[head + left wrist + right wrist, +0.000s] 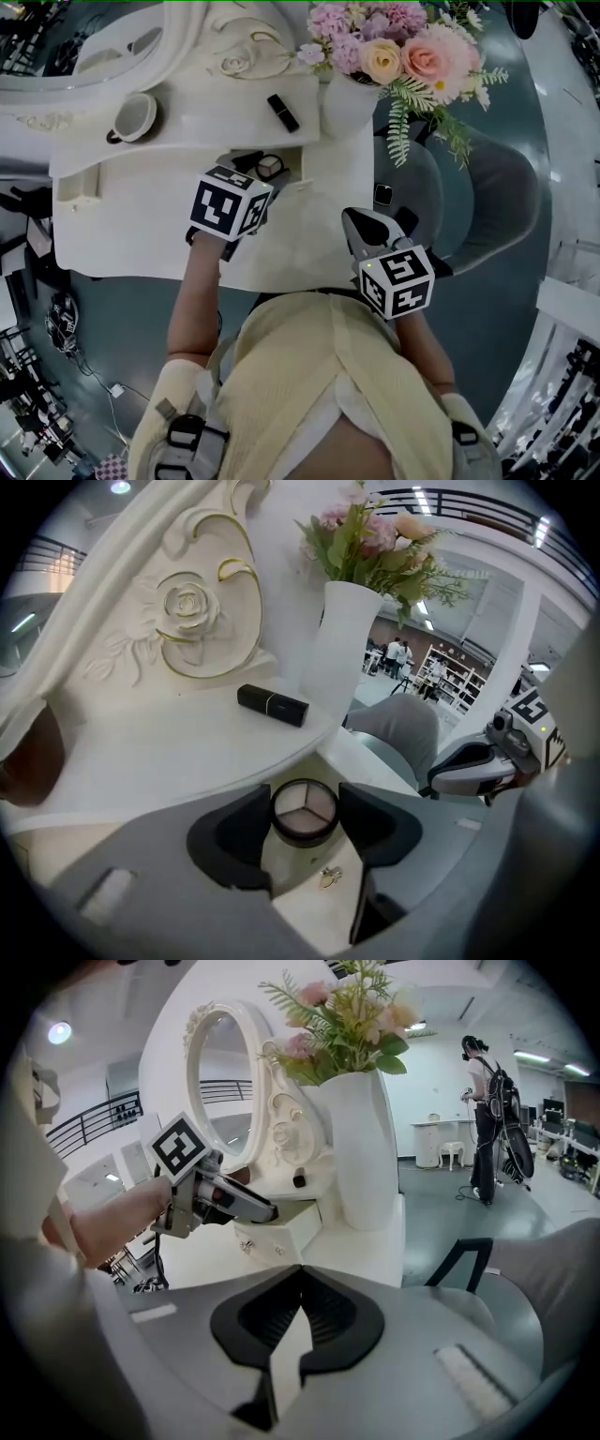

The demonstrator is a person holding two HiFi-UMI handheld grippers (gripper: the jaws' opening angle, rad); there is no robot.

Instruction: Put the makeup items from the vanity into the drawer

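- The left tool (305,831) grips a round compact (305,808) between its 2 black pads; the compact's clear lid shows 3 pale wedges of powder.
- In the right gripper view this tool and its load hang just above the pulled-out drawer (270,1241), in front of the counter's (141,206) edge.
- The right tool (302,1283) has its jaws pressed together with nothing between them. It is held off to the right of the counter, well apart from the drawer.
- 1 black lipstick (283,112) lies flat on the counter, near the foot of the white vase (347,105) and apart from both tools.
- The vase stands upright at the counter's right end and holds pink and cream flowers (398,47).
- A cup (134,117) sits on the counter's left part, near the carved white mirror frame (192,611).
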